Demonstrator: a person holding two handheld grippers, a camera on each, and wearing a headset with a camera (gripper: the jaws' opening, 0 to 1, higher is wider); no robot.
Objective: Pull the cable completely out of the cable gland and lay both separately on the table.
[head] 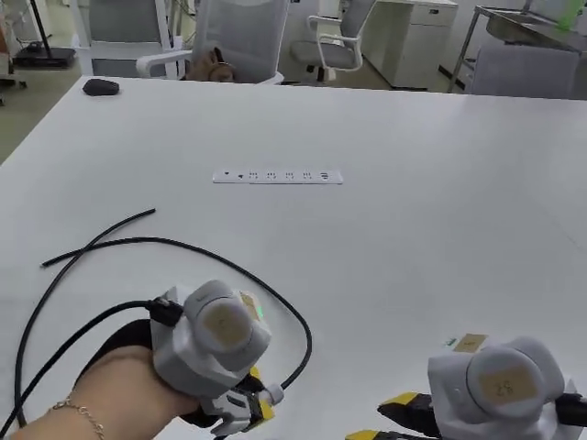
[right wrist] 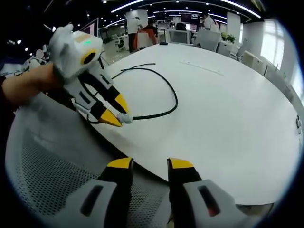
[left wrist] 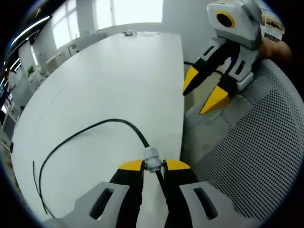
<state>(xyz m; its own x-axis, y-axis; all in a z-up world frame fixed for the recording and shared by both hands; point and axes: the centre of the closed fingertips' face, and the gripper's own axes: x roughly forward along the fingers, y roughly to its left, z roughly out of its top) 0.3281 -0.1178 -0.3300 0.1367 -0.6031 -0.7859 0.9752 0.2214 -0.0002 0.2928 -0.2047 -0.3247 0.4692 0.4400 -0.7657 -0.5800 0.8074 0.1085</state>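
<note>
The left gripper was clenched on the pale cable gland, low in the centre of the left gripper view. The black cable ran out of the gland and looped leftward over the white table. The right gripper stood released and empty at the bottom of its view, above the table's edge and a grey mesh surface. In the head view a socket strip lay at centre frame, a small dark object at upper left, and white office chairs along the top.
</note>
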